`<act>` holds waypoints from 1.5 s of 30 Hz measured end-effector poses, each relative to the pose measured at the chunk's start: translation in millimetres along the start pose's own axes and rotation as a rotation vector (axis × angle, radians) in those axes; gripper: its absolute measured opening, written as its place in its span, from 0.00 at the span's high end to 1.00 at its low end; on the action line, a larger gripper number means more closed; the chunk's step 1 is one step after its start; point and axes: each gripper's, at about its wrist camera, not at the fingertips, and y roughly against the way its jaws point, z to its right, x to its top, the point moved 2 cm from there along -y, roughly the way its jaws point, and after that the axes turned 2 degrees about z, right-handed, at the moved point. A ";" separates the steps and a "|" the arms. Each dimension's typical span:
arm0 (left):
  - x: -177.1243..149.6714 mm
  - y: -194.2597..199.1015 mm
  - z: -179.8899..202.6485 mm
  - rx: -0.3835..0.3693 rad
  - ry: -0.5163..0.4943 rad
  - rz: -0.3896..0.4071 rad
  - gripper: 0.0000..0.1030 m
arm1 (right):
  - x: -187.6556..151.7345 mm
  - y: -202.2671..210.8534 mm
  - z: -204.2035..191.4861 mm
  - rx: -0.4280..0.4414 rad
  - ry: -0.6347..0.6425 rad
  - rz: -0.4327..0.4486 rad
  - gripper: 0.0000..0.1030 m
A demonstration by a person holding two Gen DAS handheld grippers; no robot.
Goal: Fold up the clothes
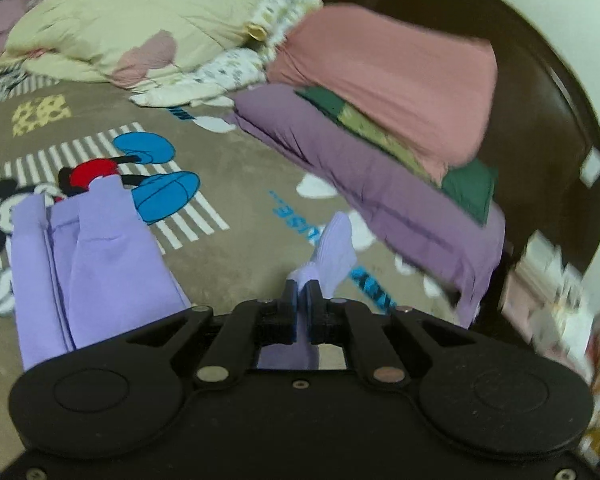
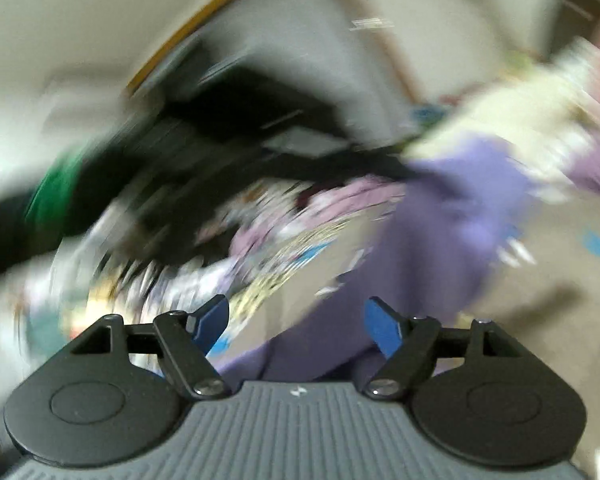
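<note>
Lilac garment (image 1: 100, 264), one, two tools

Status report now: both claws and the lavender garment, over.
Left claw shut on lavender garment. Right claw open, empty. Nothing blocking.

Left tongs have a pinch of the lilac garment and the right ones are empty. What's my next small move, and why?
Probably bring the open right tongs onto a free edge of the lilac garment. The left tongs are shut on one ribbed bit of it while the rest hangs loose over the cartoon rug, so a second grip would let you spread it to fold.
</note>
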 end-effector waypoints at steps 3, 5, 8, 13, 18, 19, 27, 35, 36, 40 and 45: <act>0.9 6.5 14.8 -0.010 -0.080 -0.026 0.99 | -14.3 -22.9 -28.2 0.057 0.140 -0.100 0.32; -2.0 16.0 22.2 -0.015 -0.134 -0.017 0.99 | -19.3 -31.5 -32.5 0.067 0.178 -0.137 0.32; -6.6 16.6 18.9 -0.020 -0.138 -0.013 0.99 | -19.6 -32.7 -25.6 0.058 0.154 -0.144 0.32; -13.4 19.8 15.6 -0.032 -0.159 -0.032 0.45 | -15.7 -25.4 13.4 -0.015 -0.036 -0.133 0.31; -53.2 103.8 -25.7 0.053 -0.115 0.102 0.45 | -20.0 -5.4 56.9 -0.065 -0.327 -0.088 0.30; -65.7 122.1 -37.6 0.094 -0.107 0.126 0.47 | -20.9 -2.4 64.3 -0.075 -0.374 -0.079 0.31; -187.3 179.7 -105.0 0.346 0.017 0.198 0.85 | -36.9 11.8 107.9 -0.183 -0.737 -0.043 0.30; -251.7 60.5 -83.4 0.322 -0.186 0.107 0.89 | -57.9 23.6 125.9 -0.423 -0.976 -0.004 0.31; -261.8 48.5 -82.1 0.327 -0.225 0.081 0.90 | -60.9 23.3 127.4 -0.450 -0.983 -0.002 0.30; -246.5 79.5 -76.8 0.309 -0.158 0.200 0.90 | -70.1 19.5 132.3 -0.527 -0.963 0.014 0.36; -247.0 64.4 -76.1 0.277 -0.227 0.137 0.73 | -69.7 13.1 134.7 -0.546 -0.913 0.031 0.67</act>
